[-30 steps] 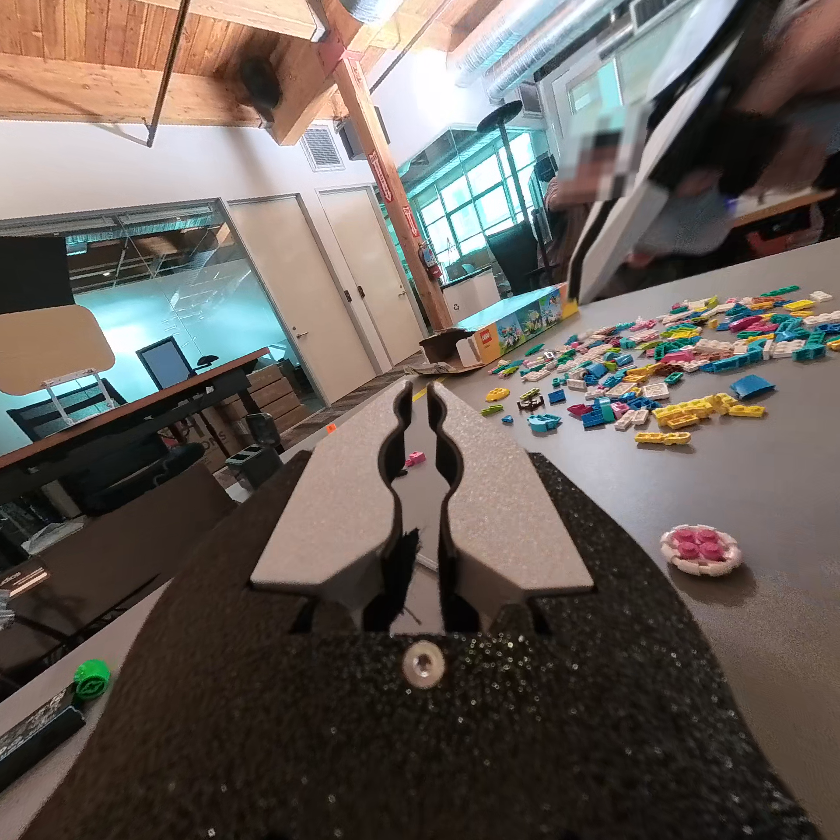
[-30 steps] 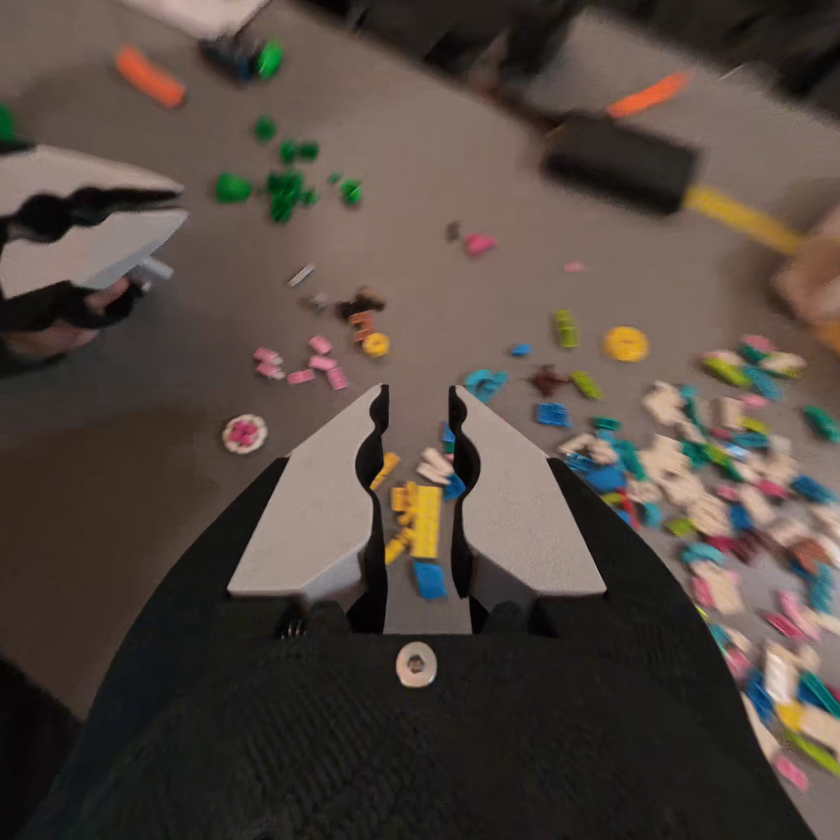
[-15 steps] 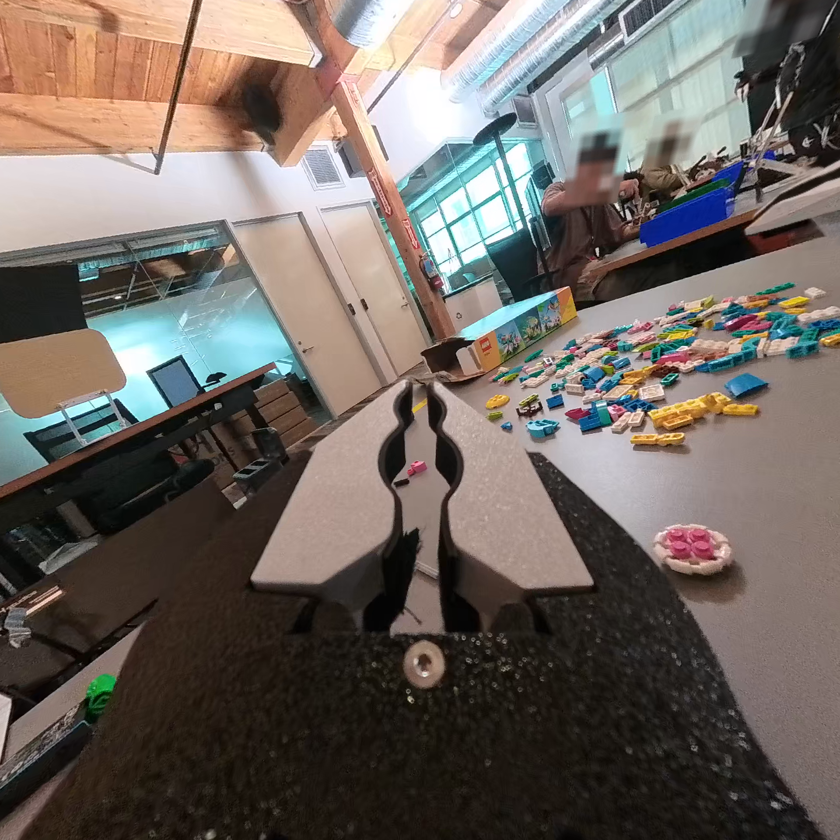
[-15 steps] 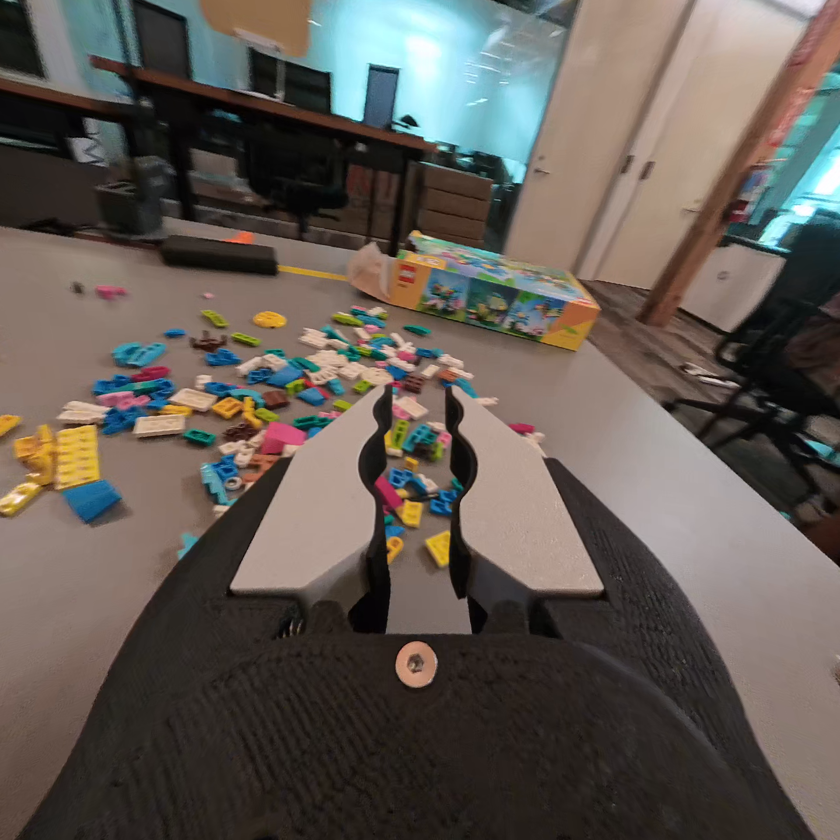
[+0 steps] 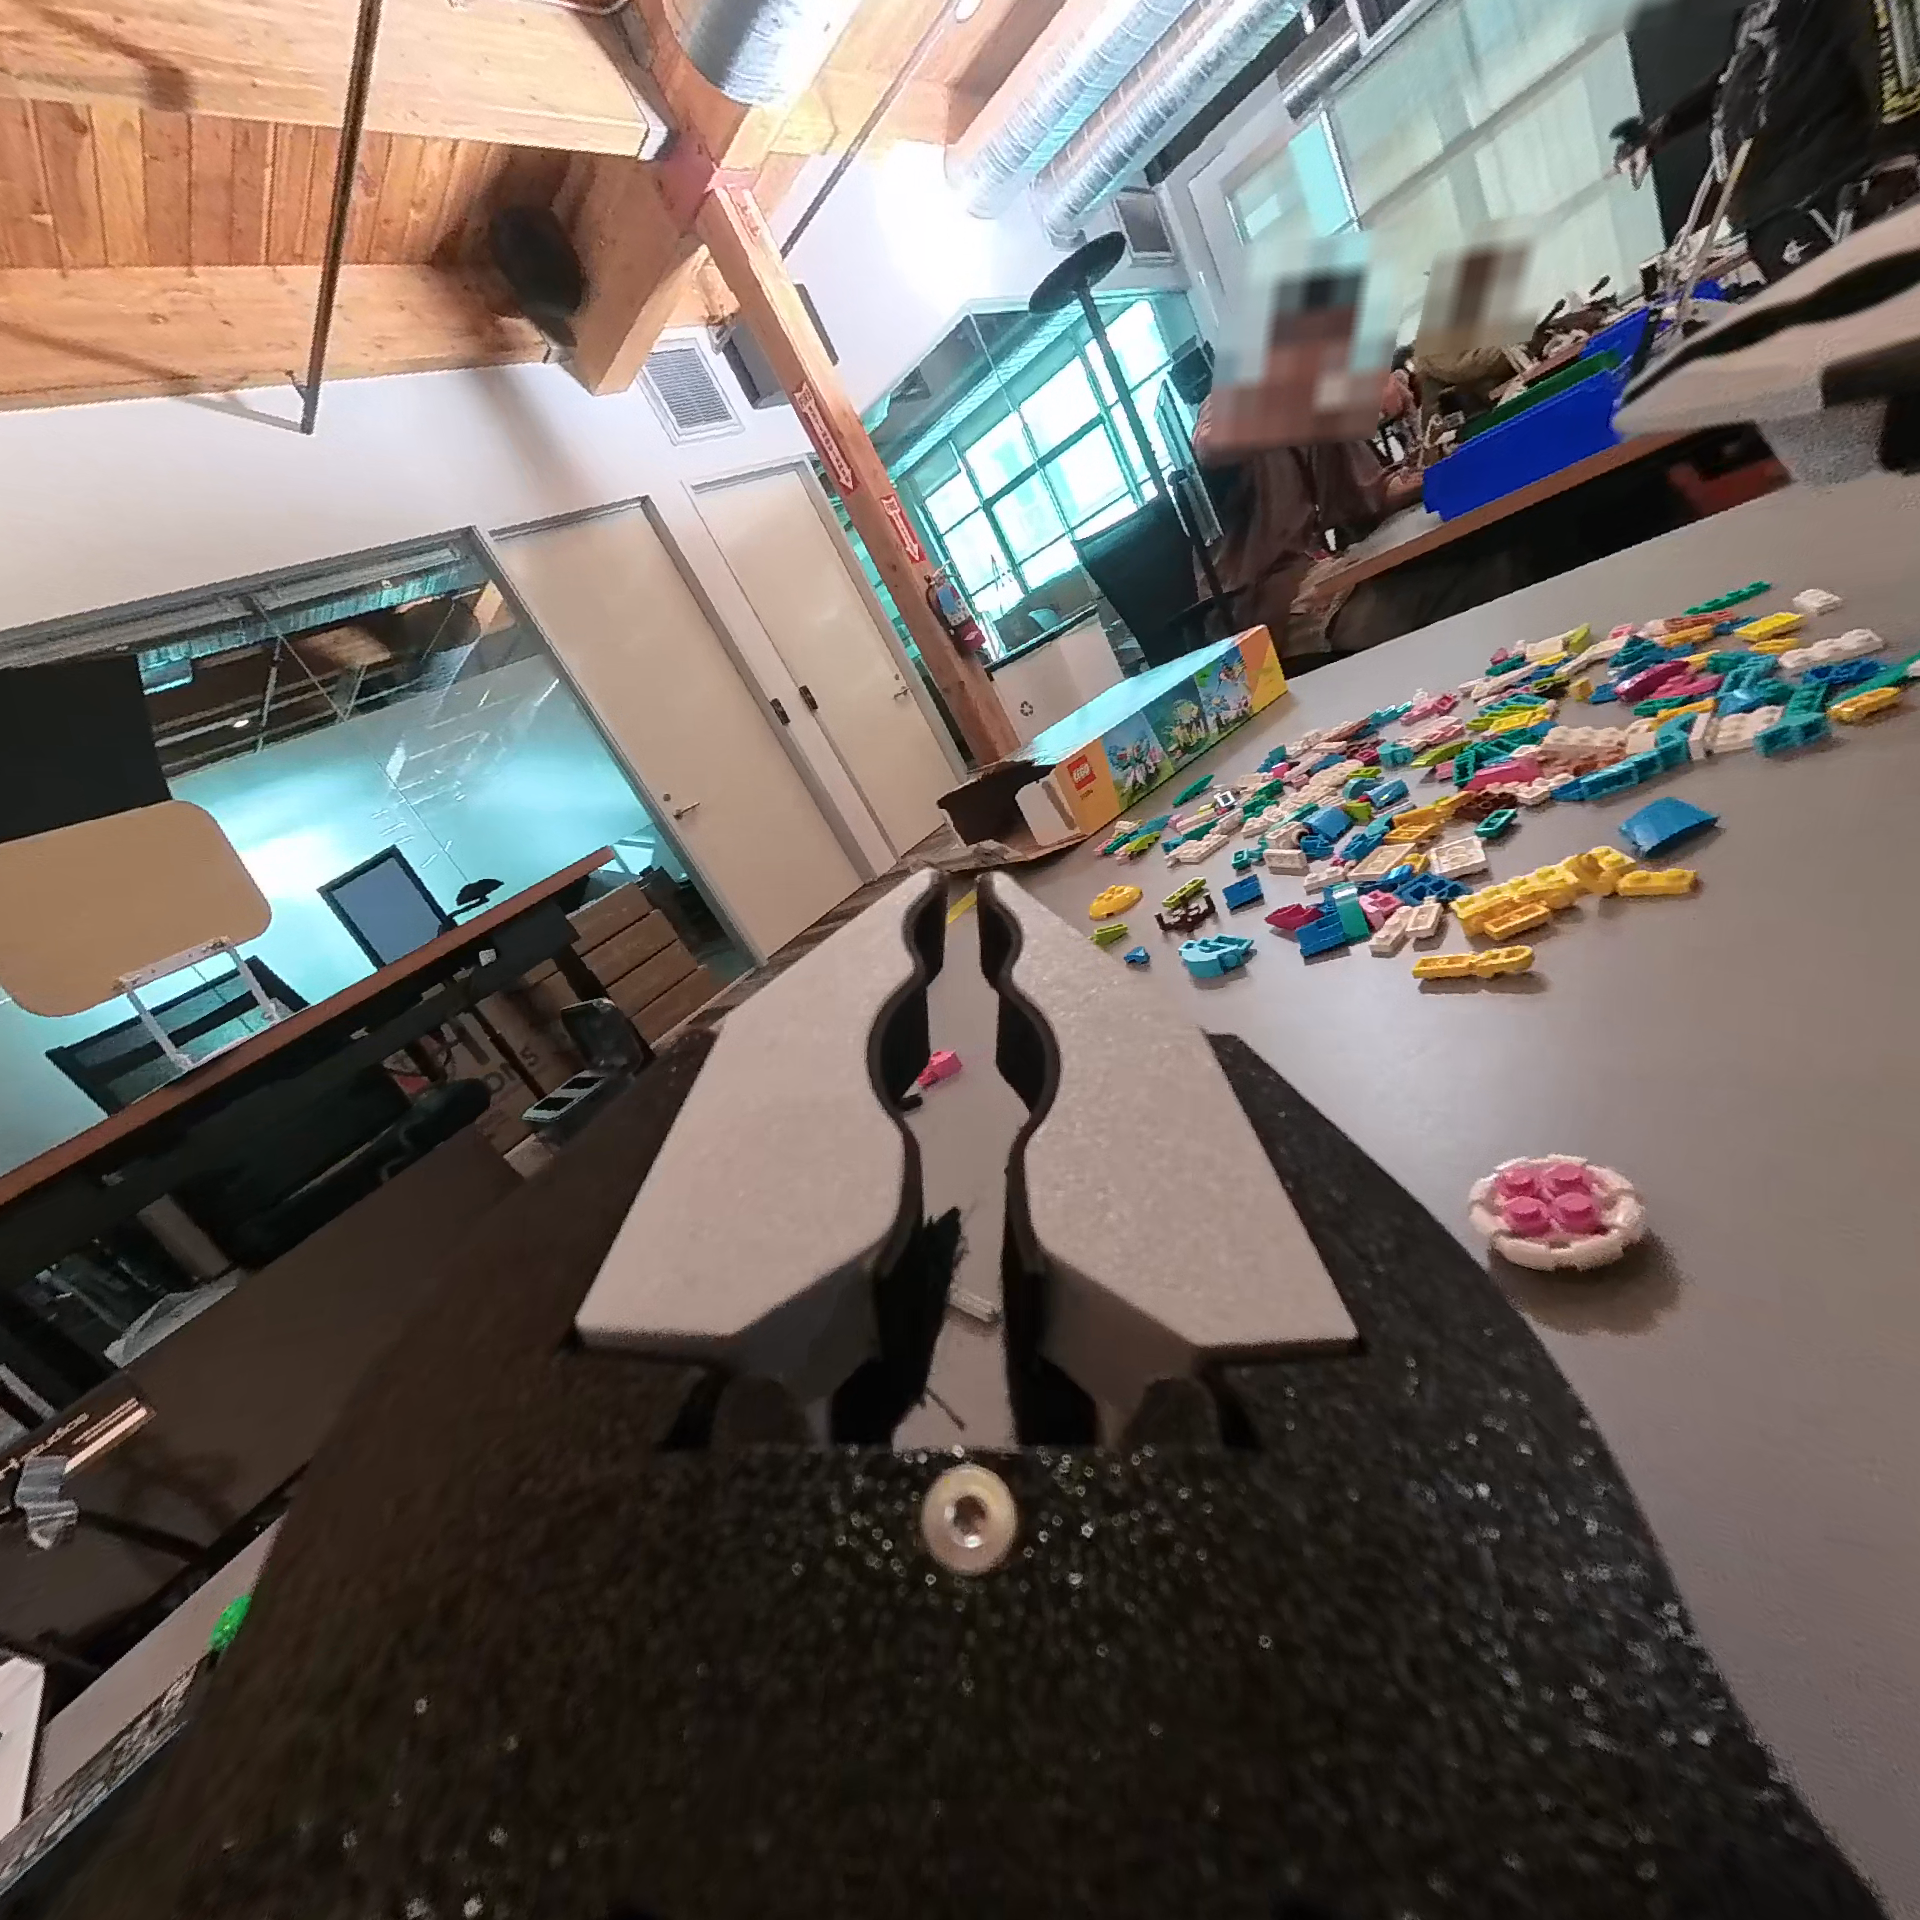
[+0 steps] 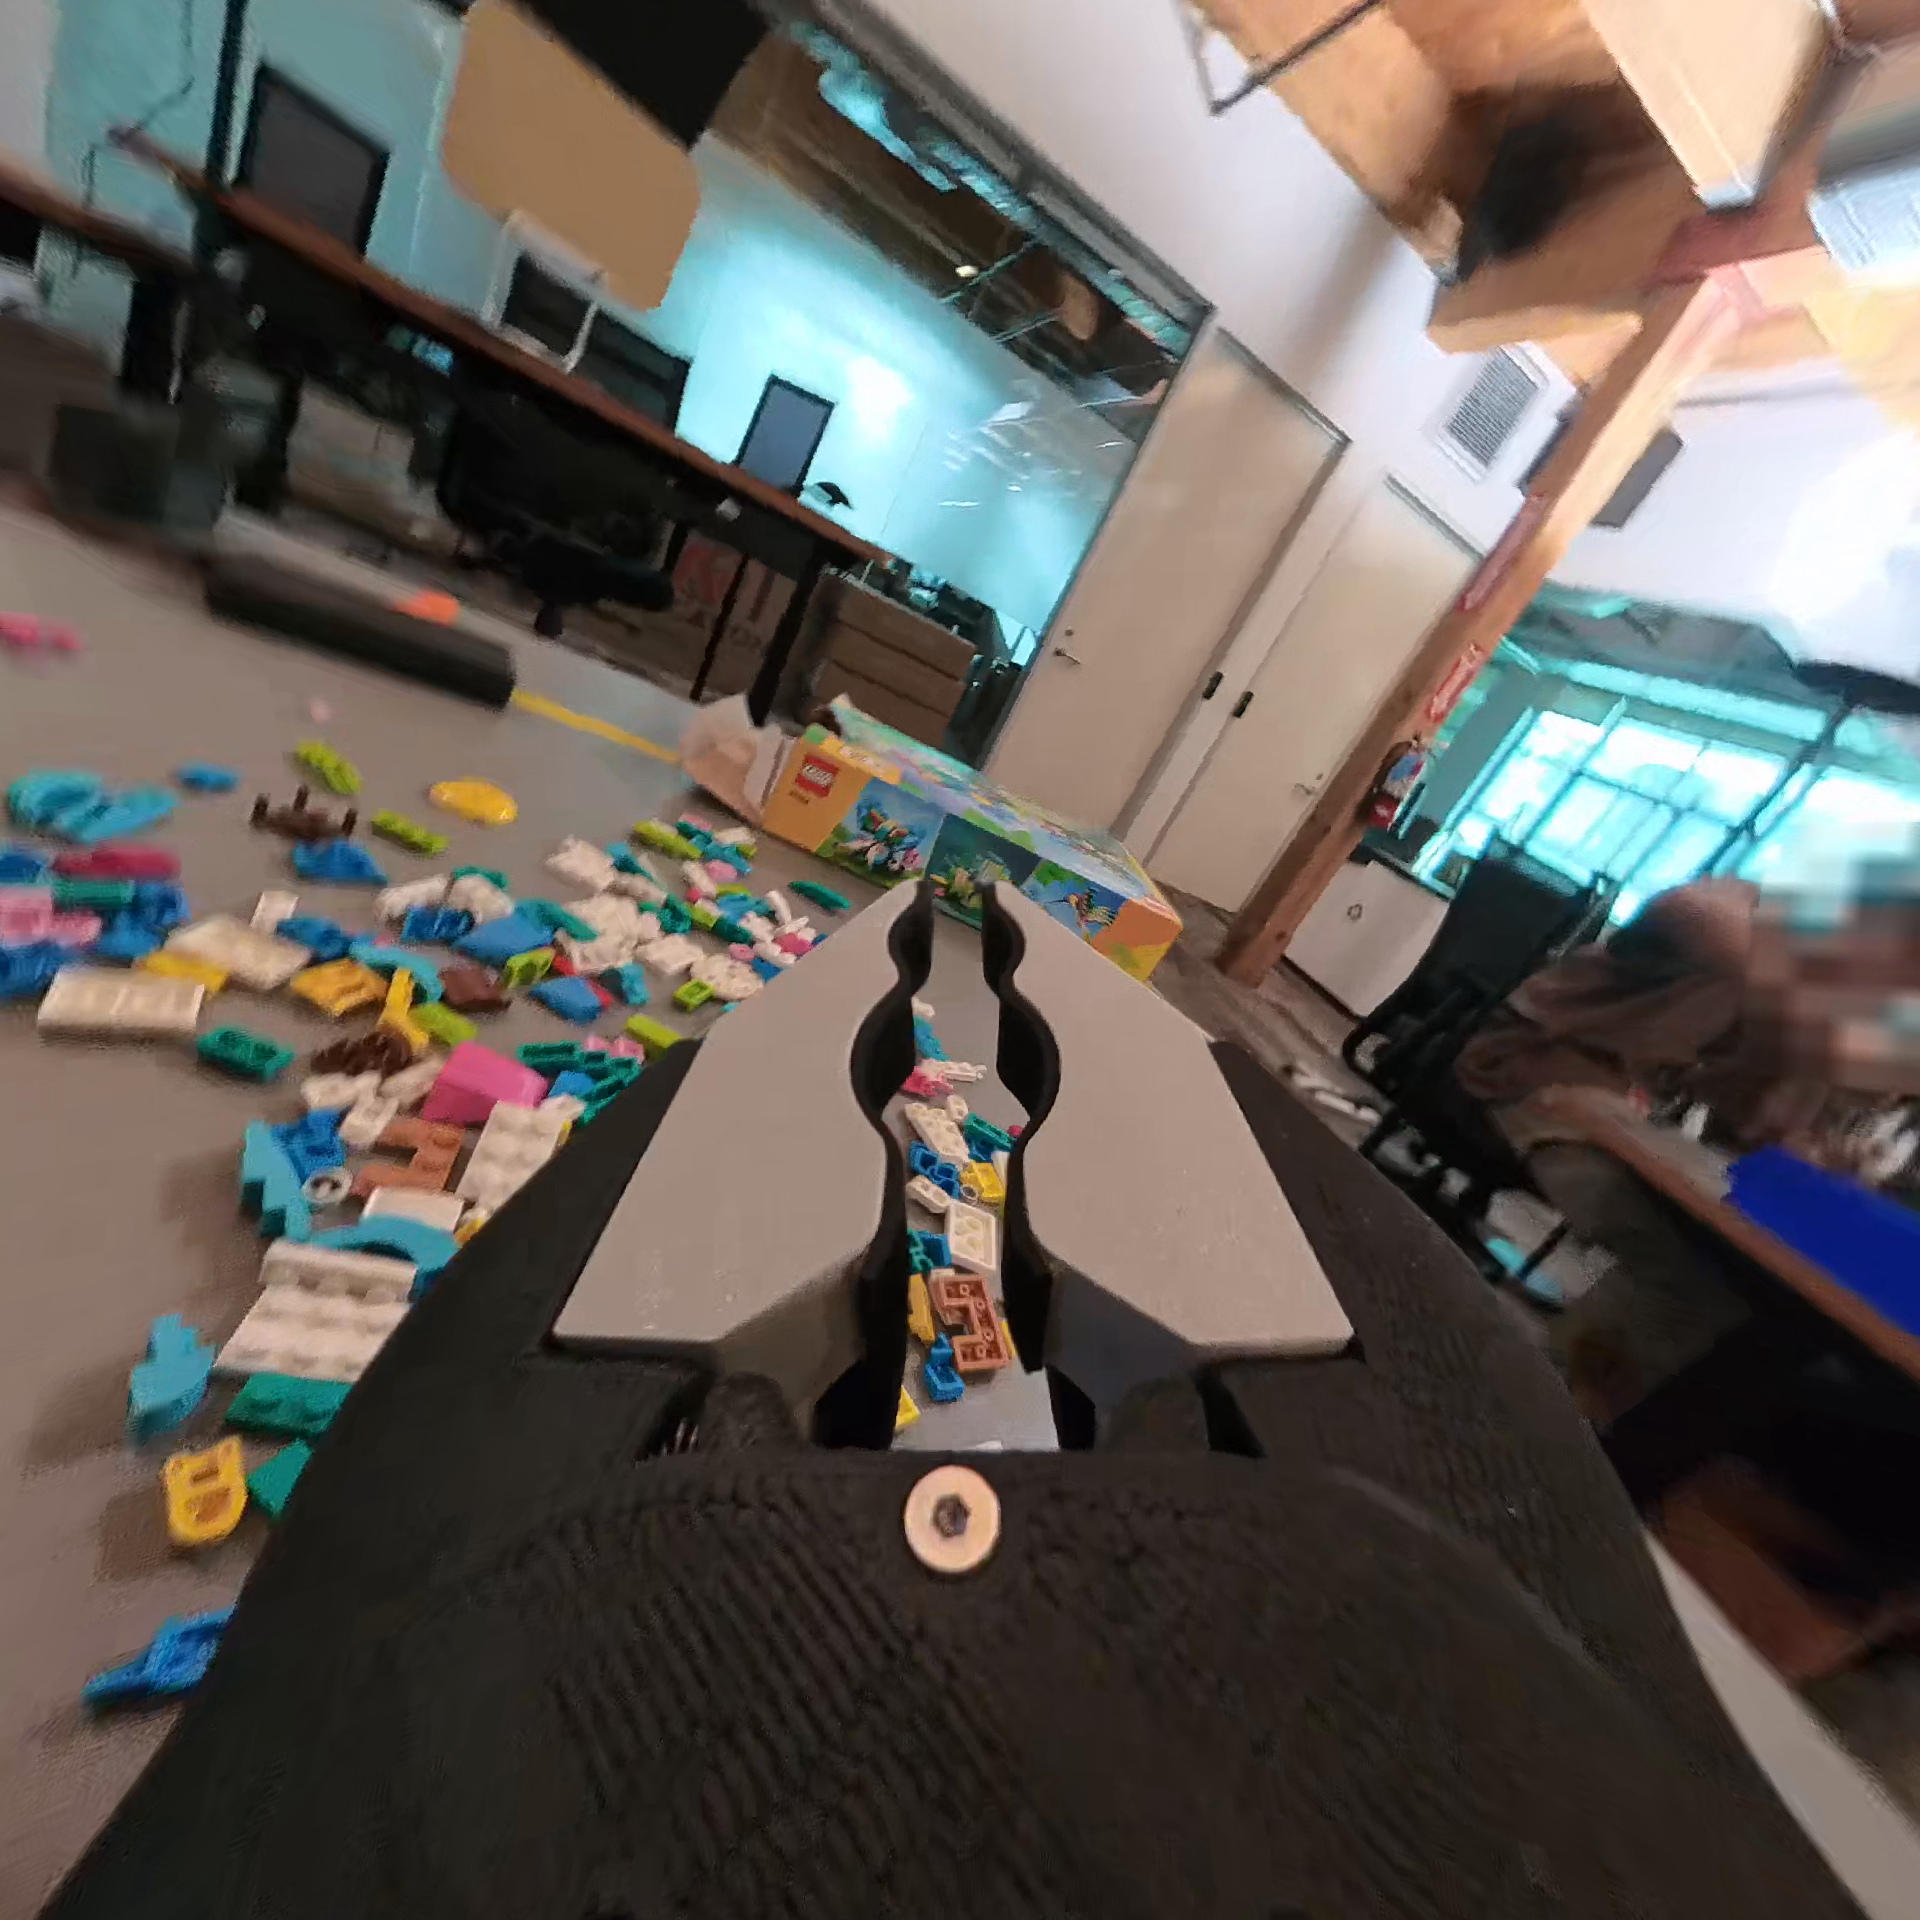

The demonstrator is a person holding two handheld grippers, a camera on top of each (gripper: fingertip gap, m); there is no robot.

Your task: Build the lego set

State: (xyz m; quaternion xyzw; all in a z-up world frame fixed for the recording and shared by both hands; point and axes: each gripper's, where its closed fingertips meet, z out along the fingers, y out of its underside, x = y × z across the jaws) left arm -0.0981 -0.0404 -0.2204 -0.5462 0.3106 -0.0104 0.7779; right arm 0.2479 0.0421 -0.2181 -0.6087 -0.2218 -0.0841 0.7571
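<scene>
Across the grey table [image 5: 1714, 1091], the left gripper [image 5: 961, 883] shows fingers slightly apart and empty, loose lego pieces [image 5: 1455, 831] at two o'clock, while the right gripper [image 6: 951, 896], likewise narrowly parted and empty, hovers over pieces [image 6: 416, 987] at nine o'clock.
</scene>
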